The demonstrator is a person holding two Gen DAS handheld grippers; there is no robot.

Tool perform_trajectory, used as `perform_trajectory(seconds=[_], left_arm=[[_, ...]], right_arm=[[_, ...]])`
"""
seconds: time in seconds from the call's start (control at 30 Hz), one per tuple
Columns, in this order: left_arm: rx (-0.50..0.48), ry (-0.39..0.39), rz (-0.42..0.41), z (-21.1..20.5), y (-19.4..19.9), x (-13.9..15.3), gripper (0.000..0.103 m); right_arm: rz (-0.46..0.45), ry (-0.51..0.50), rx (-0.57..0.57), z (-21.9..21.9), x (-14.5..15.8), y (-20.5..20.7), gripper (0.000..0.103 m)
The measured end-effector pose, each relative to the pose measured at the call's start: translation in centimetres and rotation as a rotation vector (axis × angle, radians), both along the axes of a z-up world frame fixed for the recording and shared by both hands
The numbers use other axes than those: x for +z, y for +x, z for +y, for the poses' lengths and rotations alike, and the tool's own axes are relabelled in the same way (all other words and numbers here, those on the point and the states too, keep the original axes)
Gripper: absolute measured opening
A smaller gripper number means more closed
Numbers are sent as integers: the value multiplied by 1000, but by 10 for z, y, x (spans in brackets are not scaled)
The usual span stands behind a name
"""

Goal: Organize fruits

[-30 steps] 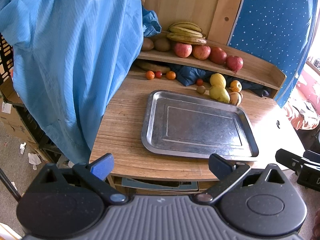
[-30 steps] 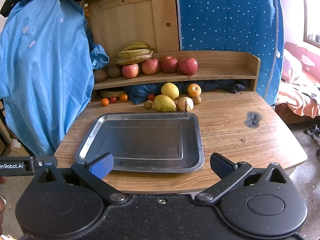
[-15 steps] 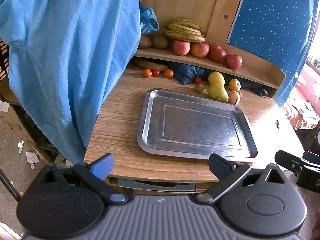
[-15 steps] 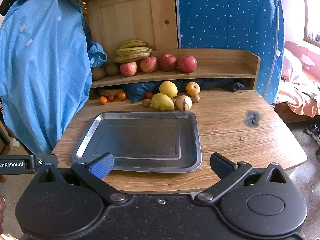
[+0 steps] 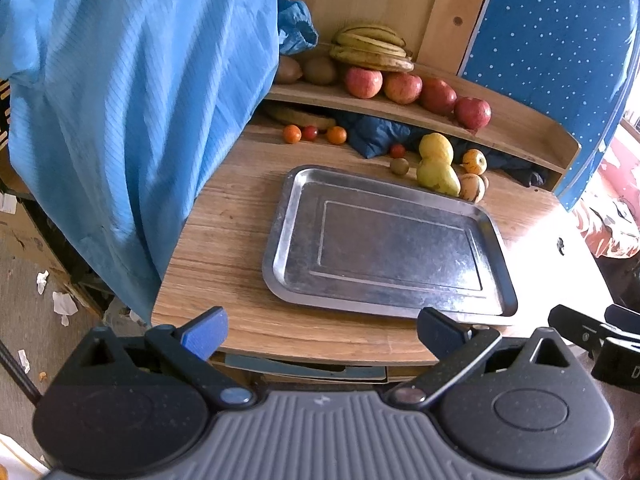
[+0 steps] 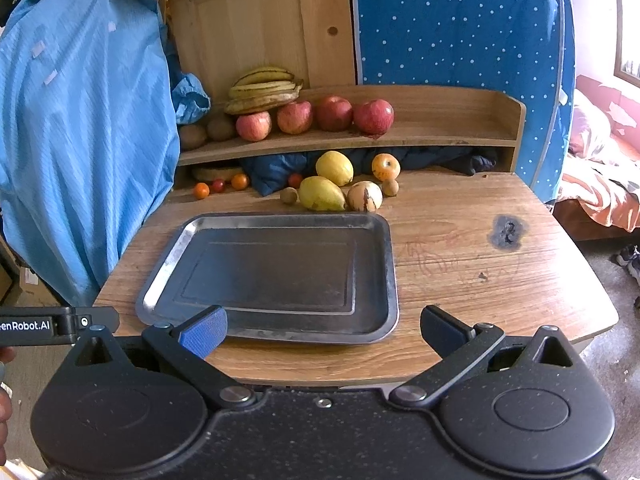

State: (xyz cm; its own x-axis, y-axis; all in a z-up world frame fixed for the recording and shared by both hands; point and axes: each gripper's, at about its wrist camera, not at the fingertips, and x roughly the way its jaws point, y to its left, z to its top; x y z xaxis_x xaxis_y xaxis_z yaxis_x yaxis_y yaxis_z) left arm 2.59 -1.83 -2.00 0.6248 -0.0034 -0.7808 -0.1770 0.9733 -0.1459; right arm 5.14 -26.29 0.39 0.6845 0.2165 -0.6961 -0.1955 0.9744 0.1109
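An empty metal tray [image 5: 280, 240] [image 6: 390, 272] lies on the wooden table [image 5: 224, 224] [image 6: 480, 280]. Behind it sit a yellow lemon [image 6: 334, 167], a yellow-green mango [image 6: 321, 193], a small orange apple [image 6: 385, 166] and some small tomatoes [image 6: 201, 190]. On the shelf [image 6: 440, 136] rest bananas [image 6: 264, 90] and several red apples [image 6: 334, 113]. My left gripper [image 5: 322, 330] hangs open over the table's near edge, left of the tray's middle. My right gripper [image 6: 322, 326] is open too, over the tray's near rim. Neither holds anything.
A blue garment [image 5: 128, 100] [image 6: 80, 140] hangs along the table's left side. A blue spotted panel [image 6: 460, 20] stands behind the shelf. A dark burn mark [image 6: 507, 232] scars the table's right part. A bed [image 6: 600, 188] lies to the right.
Both grippers have drifted slightly, so the tray and fruit sit a little further left and higher in the views. Both stay open and empty.
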Motion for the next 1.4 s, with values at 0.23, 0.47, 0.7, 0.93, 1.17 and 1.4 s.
perform_trajectory(seconds=[0.23,0.47,0.7,0.93,1.17,1.4], left_arm=[[24,-6,18,-14,17,-6,102],[59,-9,24,-36,44,-10,102],[100,7,20,-56,65,-5,102],[148,17,27,-63,78,-2,102],[189,12,11,-54,89,5,102],[171,-26,19,-30,116,2,102]], right_arm=[[27,-10,34,-11,-7,18,102],[41,-24,72,-28,-13,51,102],[38,-17,112,-48,-16,88,103],[26,11,189,-53,-19,110,102],[21,42,239,-50,-19,125,102],[16,67,262,-38,-19,140,103]])
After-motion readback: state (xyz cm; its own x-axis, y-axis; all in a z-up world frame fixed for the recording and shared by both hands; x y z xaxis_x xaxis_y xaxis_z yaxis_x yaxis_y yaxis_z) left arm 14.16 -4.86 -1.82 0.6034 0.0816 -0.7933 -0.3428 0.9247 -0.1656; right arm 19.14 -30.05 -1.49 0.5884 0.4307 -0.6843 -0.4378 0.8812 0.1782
